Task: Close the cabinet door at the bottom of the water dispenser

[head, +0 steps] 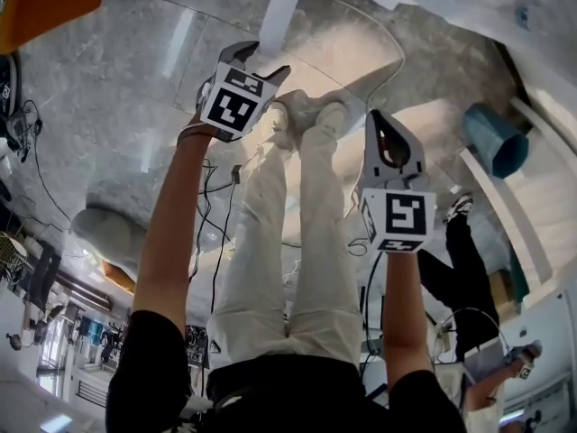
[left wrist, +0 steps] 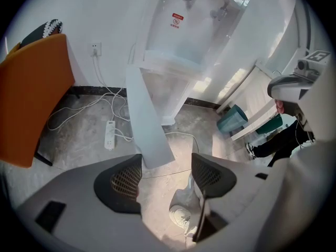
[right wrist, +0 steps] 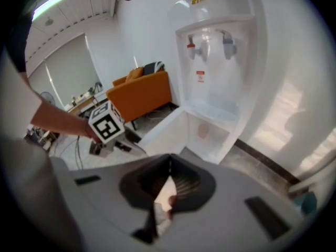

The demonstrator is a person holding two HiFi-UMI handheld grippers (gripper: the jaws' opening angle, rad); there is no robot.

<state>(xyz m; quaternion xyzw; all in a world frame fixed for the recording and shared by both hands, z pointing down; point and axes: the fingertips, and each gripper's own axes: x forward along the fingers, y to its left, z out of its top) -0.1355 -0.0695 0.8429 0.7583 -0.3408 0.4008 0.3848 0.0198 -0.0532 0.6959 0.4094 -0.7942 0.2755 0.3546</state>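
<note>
While the cabinet door point(left wrist: 148, 121) at the foot of the water dispenser point(left wrist: 195, 28) stands swung wide open, its white panel juts out over the grey floor point(left wrist: 84, 125) and leaves the empty lower compartment point(right wrist: 210, 133) showing. In the left gripper view the door's lower edge shows beyond the gap between the jaws. The left gripper point(left wrist: 168, 173) has its jaws spread wide with nothing between them, and below them show only floor and the person's pale shoe point(left wrist: 181, 214). In the head view this gripper sits just short of the door's edge and does not touch it. The right gripper point(right wrist: 169, 164) is held beside the left one, further back from the dispenser. Its jaws are pressed together at the tips and grip nothing. Two taps, one red and one grey, sit in the dispenser's upper recess, with a small red label under them. A white power strip point(left wrist: 110, 134) and loose cables lie on the floor by the wall on the door's far side from the teal bin point(left wrist: 233, 119). An orange sofa point(left wrist: 37, 98) stands against the same wall as the dispenser, and a second person in dark trousers point(head: 460, 273) stands near the bin
</note>
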